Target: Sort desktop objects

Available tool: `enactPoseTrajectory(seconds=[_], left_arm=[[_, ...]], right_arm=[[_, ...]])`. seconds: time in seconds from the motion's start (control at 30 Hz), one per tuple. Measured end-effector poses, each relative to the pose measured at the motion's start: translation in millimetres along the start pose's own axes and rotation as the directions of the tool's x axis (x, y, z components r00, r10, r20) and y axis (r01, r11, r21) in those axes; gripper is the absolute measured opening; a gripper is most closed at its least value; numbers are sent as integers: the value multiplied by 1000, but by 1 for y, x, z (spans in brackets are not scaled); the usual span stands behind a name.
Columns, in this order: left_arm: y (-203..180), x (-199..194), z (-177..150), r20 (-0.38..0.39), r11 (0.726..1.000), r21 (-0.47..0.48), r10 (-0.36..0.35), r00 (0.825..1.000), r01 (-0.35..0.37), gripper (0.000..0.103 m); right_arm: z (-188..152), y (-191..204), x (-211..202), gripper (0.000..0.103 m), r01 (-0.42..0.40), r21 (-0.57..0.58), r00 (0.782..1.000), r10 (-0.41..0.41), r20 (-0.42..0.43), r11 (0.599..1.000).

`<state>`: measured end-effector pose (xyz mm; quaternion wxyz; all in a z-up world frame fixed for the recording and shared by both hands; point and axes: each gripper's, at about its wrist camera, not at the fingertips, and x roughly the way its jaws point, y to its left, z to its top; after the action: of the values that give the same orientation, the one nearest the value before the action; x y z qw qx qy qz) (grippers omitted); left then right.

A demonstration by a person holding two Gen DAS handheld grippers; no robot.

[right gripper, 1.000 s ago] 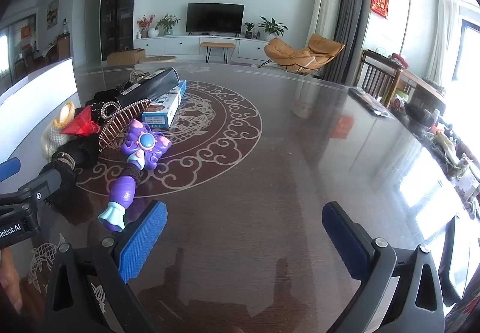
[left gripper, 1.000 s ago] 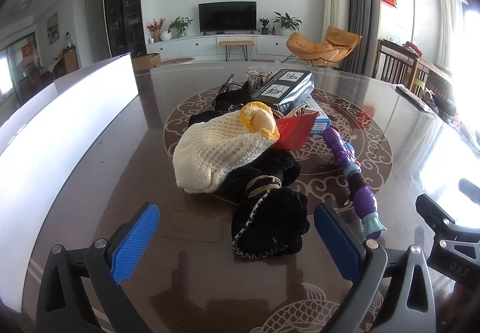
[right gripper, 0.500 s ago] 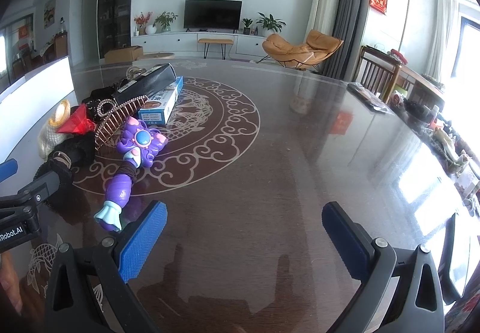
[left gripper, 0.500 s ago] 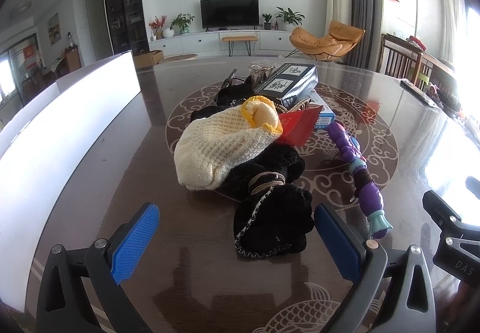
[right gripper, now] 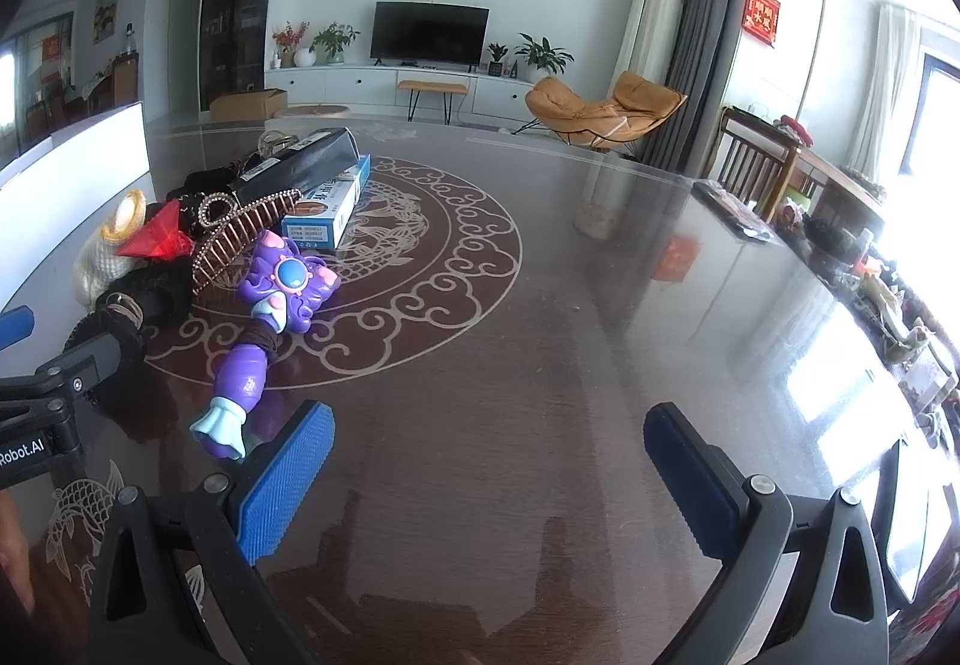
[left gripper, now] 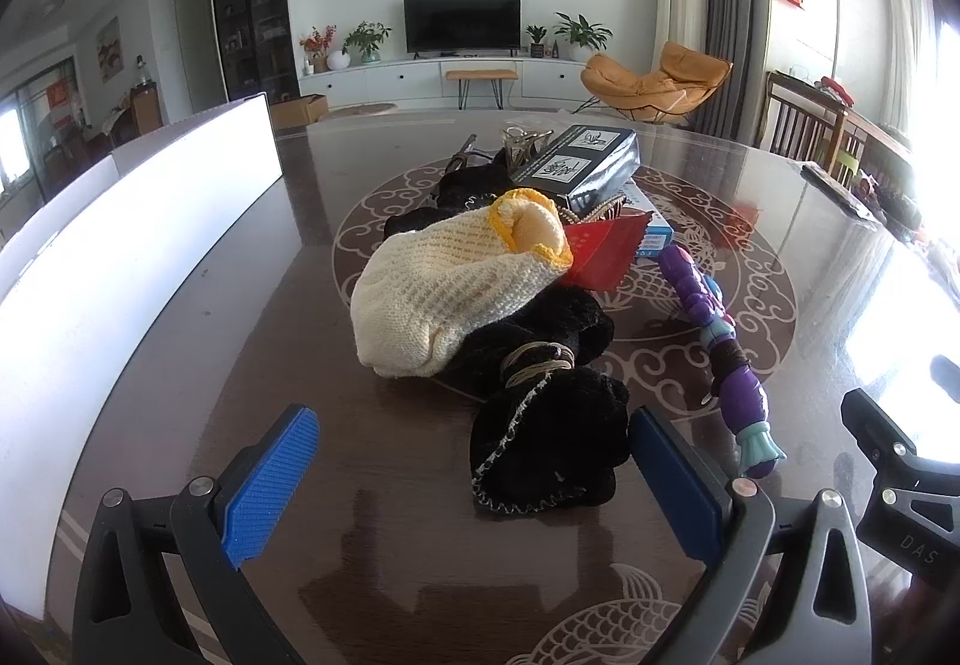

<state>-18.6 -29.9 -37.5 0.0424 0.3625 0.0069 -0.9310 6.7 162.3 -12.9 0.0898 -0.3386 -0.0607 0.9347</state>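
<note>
Daylit fisheye views; window glare blows out right.

Heaped knitwear (left gripper: 456, 287), boxes (right gripper: 324, 209), purple toy (right gripper: 270, 317)

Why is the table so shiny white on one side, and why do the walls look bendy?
Left wrist view: window glare bleaches the table at right. Right wrist view: the same glare at right; the fisheye lens curves straight lines and darkens corners.
</note>
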Motion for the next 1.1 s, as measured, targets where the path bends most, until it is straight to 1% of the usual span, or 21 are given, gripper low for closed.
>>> enactPoseTrajectory(seconds=[0.4,1.1], left_arm=[[6,0,-1,-1,999,-34,-22,1000,22,103],[11,1,-2,-7,998,-52,-36,999,36,103]], right_arm=[[1,1,-2,103,1,-7,1000,-1,3,1000],[0,3,0,103,1,-16,1000,-2,-2,1000]])
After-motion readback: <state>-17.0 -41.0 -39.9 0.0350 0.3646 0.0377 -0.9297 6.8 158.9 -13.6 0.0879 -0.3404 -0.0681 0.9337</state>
